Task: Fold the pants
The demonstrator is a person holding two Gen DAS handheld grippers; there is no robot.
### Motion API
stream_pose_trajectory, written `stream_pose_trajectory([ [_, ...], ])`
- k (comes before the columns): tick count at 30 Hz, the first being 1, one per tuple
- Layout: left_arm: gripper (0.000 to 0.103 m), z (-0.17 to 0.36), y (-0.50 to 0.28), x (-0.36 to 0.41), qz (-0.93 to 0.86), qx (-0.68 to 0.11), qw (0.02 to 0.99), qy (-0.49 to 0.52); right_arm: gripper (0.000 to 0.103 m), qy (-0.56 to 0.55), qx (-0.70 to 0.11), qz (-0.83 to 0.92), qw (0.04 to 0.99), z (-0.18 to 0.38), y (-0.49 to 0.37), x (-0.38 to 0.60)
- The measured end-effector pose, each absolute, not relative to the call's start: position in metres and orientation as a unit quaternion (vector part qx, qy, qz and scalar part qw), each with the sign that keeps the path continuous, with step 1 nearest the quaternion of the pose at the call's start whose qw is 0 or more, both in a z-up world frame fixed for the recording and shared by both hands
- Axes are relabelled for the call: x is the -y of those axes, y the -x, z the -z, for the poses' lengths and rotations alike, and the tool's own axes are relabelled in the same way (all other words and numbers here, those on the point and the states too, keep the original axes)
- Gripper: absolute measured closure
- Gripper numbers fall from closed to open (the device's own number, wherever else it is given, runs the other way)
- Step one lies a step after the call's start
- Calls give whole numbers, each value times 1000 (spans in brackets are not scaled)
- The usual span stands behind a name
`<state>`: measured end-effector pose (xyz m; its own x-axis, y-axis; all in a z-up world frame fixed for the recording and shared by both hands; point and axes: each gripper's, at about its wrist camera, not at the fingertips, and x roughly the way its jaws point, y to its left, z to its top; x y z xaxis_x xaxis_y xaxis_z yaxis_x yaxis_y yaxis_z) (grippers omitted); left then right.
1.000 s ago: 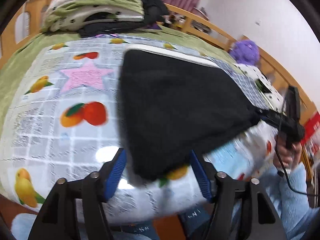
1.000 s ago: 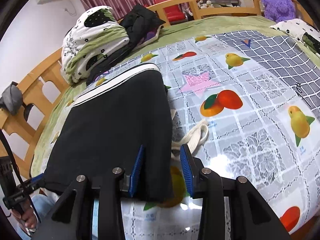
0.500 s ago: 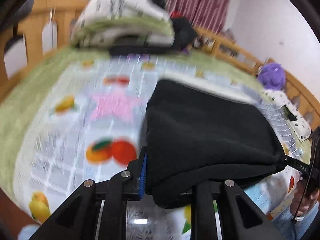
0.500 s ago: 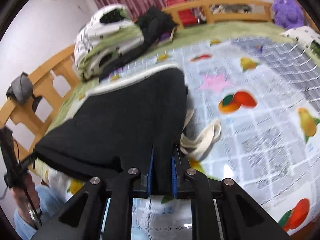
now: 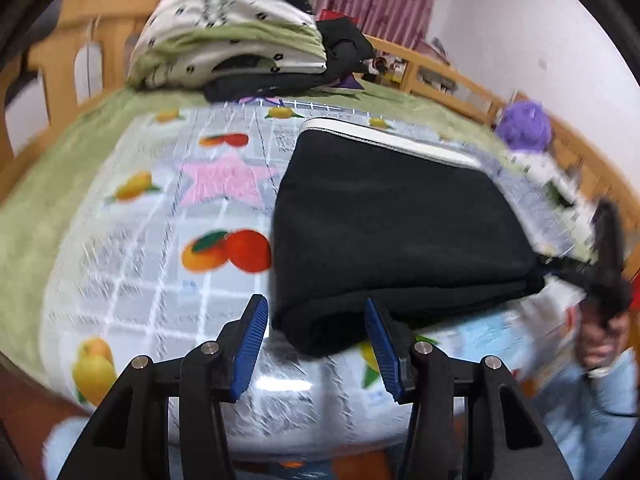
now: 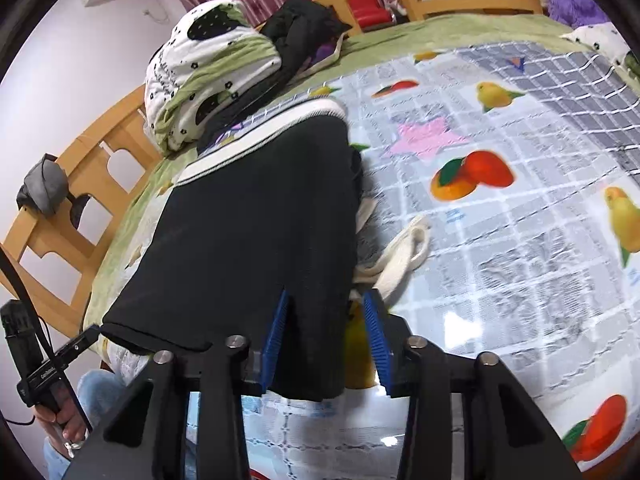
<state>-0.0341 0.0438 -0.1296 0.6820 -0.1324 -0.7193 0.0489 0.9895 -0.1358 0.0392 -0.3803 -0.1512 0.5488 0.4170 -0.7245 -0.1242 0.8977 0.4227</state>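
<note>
Black pants [image 5: 392, 232] lie folded on the fruit-print cover [image 5: 160, 240], their white waistband [image 5: 384, 140] at the far end. My left gripper [image 5: 316, 344] is at the near left corner. Its jaws are opening, the corner lies between them, and neither blue pad presses on it. My right gripper [image 6: 326, 340] straddles the other near corner of the pants [image 6: 256, 232]. Its left pad rests against the cloth and its right pad stands clear. A cream drawstring loop [image 6: 404, 256] pokes out beside that corner. Each view shows the other gripper held in a hand at its edge.
A pile of spotted bedding [image 5: 228, 32] and dark clothes sits at the far end. A purple plush toy [image 5: 524, 124] is at the far right. Wooden bed rails [image 6: 80, 184] run along the sides. The cover's front edge is just under both grippers.
Half a second ago both grippers were shut on the near corners and held the hem up. Now both sets of jaws stand apart and the hem lies lower on the cover.
</note>
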Motion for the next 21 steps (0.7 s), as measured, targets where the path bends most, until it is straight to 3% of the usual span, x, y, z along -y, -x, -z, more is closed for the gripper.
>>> stream_pose_trajectory([
  [2,56,133,25,-36,30,-399,916,28,86,-149,-447,-148,870,151,-39,371],
  [4,76,135,22,-38,51,-387,919,58,87,-134,-428,-150,881,143,-33,367],
  [6,81,146,17,-35,53,-418,906,51,87,-144,-412,-156,886,136,-29,369],
  [10,81,151,19,-36,58,-434,898,49,82,-127,-465,-133,866,158,-40,365],
  [15,81,116,31,-42,66,-390,916,65,67,-124,-432,-139,883,139,-27,374],
  [17,68,111,31,-35,85,-380,919,55,63,-140,-424,-140,884,135,-26,382],
  [18,49,113,28,-27,89,-385,918,37,63,-146,-425,-141,882,136,-27,384],
  [19,39,117,25,-18,86,-394,915,11,63,-152,-428,-143,879,137,-28,386],
  [21,39,129,25,-2,66,-404,911,-48,61,-165,-440,-146,870,143,-30,385],
])
